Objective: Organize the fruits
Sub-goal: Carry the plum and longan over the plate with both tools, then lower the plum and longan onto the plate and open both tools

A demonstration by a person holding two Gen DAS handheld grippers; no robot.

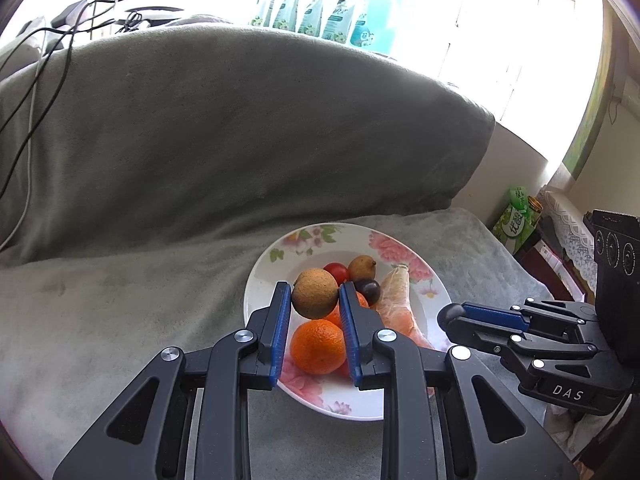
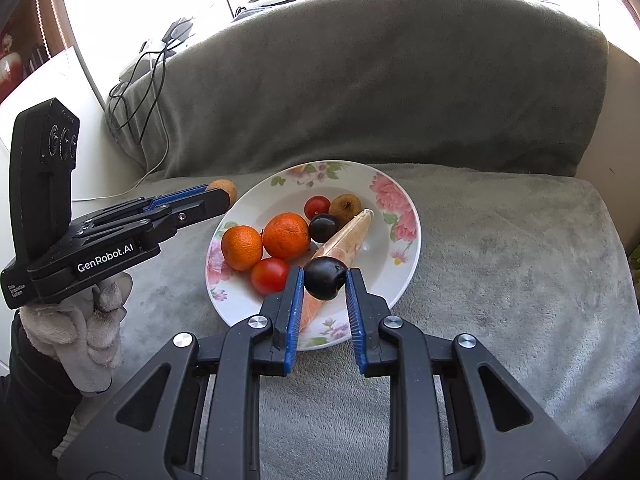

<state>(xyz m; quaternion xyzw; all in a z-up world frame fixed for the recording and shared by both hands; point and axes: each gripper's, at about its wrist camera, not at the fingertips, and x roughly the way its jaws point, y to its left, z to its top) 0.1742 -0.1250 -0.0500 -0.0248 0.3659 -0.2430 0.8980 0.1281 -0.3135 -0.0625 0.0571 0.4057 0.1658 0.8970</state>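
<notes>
Both grippers tilt downward over the plate (image 2: pixel 408 256): left gripper (image 1: pixel 316 300) clamps a brown fruit (image 1: pixel 315 293), right gripper (image 2: pixel 325 282) clamps a dark plum (image 2: pixel 325 279) (plate's 6 o'clock).

A sofa (image 2: pixel 500 280) covered in a grey plush blanket (image 1: pixel 200 140) fills the room's middle, its backrest rising behind the seat. Strong daylight pours through a window (image 1: pixel 500 40) behind the backrest, washing out the panes. Pale green refill pouches (image 1: pixel 316 12) stand in a row along the backrest's top edge. Dark cables (image 2: pixel 136 92) trail over the backrest's left corner. A green packet (image 1: pixel 514 224) stands beyond the seat's right edge.
</notes>
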